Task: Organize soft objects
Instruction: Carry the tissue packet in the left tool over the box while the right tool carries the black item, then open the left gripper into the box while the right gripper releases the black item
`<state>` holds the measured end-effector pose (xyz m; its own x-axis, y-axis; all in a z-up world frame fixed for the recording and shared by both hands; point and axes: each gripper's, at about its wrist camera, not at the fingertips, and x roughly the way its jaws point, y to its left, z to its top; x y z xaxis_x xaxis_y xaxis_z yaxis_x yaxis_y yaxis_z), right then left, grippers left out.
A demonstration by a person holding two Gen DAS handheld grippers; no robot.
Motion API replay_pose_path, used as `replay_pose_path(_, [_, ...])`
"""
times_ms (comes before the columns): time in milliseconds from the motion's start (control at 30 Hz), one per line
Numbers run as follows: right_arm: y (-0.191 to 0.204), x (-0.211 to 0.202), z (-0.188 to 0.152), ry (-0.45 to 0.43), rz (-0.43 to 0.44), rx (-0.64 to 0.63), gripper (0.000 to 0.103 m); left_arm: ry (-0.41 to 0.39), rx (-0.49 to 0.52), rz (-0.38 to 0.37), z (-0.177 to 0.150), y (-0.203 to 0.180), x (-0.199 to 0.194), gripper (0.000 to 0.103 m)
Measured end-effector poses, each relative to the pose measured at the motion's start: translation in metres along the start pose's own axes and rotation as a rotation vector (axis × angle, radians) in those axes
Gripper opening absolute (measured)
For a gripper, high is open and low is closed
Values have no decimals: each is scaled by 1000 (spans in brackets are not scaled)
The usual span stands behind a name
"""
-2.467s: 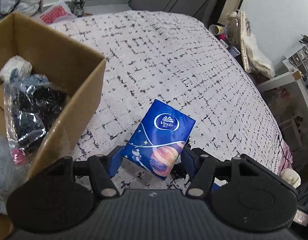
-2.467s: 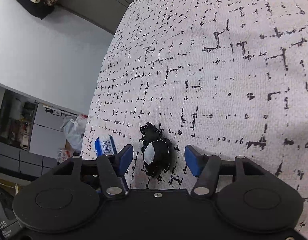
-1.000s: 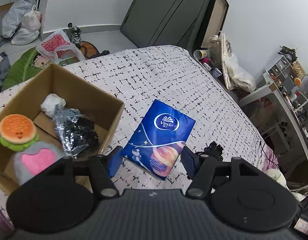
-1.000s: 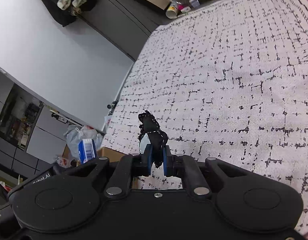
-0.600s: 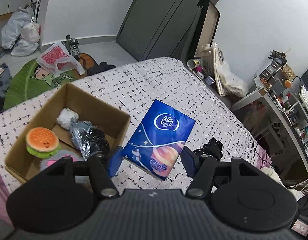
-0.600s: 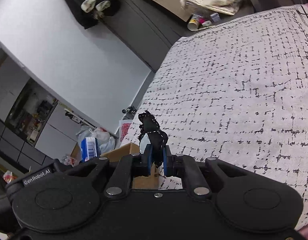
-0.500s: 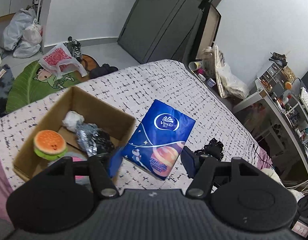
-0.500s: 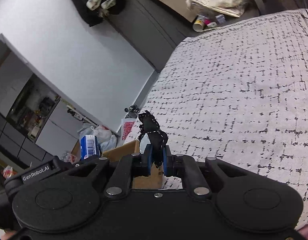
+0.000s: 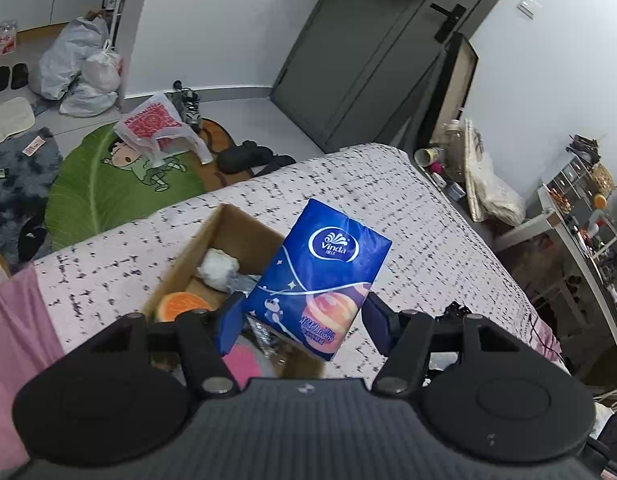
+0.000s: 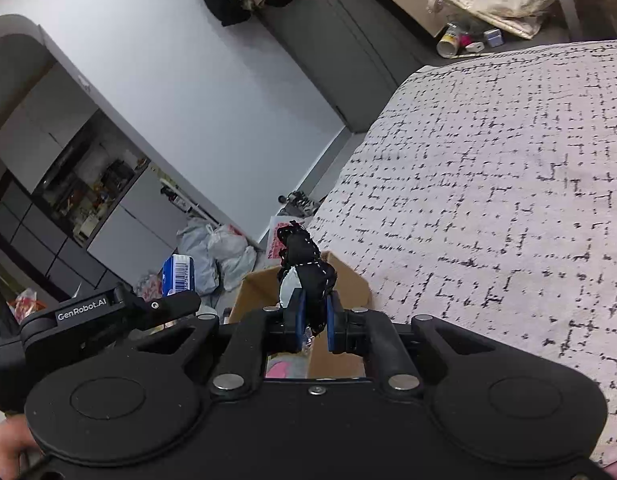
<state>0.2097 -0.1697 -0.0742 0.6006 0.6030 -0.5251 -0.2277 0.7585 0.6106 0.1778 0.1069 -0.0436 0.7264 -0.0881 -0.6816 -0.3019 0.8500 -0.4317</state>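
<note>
Left gripper (image 9: 304, 322) raised well above the bed (image 9: 420, 216), pointing forward and down; both blue fingers (image 9: 228, 326) pressed against the sides of a blue Vinda tissue pack (image 9: 320, 276), clamped on it. Pack tilted, logo end away from the claw, lower corner hanging just ahead of the fingertips.

Below and slightly left of that claw: open cardboard box (image 9: 196, 240) resting on the bedspread. Inside, partly hidden by the pack and the left finger: an orange burger-like plush (image 9: 180, 306), a white bundle (image 9: 218, 268), a crinkled clear plastic bag (image 9: 244, 280), something pink (image 9: 242, 362) at the near end. Pack sits over the box's right portion, not touching it as far as can be told.

Right gripper (image 10: 313, 322) also held high, tipped so the bed runs off to its right. Its jaws are drawn nearly together, pinching a small black fabric item with white stitching (image 10: 304, 264); a white patch shows on the item's left side. Item stands up out of the fingertips. Directly beyond and beneath it, the box's brown rim (image 10: 348, 276); pink visible under the fingers.

Left of the right claw: the other gripper's black body, lettered GenRobot.AI, with the tissue pack's barcode end (image 10: 179, 274) poking above it. Person's hand (image 10: 6, 446) at the lower left edge, gripping the handle; only a sliver shows
</note>
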Motion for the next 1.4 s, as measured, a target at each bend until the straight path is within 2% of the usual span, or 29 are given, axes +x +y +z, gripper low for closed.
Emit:
replay_pose_path(500, [19, 34, -7, 50, 6, -21, 11, 19, -76, 20, 15, 47, 35, 62])
replay_pose_path(767, [21, 62, -6, 76, -1, -38, 11, 45, -70, 54, 6, 60, 62, 66])
replay_pose_path(900, [21, 73, -5, 89, -11, -46, 11, 76, -87, 20, -1, 69, 74, 66])
replay_pose_path(1167, [24, 89, -5, 91, -22, -58, 12, 63, -65, -19, -2, 71, 79, 67])
replay_pose_path(1267, [22, 92, -3, 92, -32, -27, 22, 71, -51, -19, -3, 69, 82, 67])
replay_pose_path(1300, [20, 92, -2, 99, -38, -11, 31, 72, -47, -17, -3, 68, 82, 67])
replay_pose_path(1400, [19, 86, -2, 89, -53, -18, 45, 77, -37, -3, -4, 65, 81, 67])
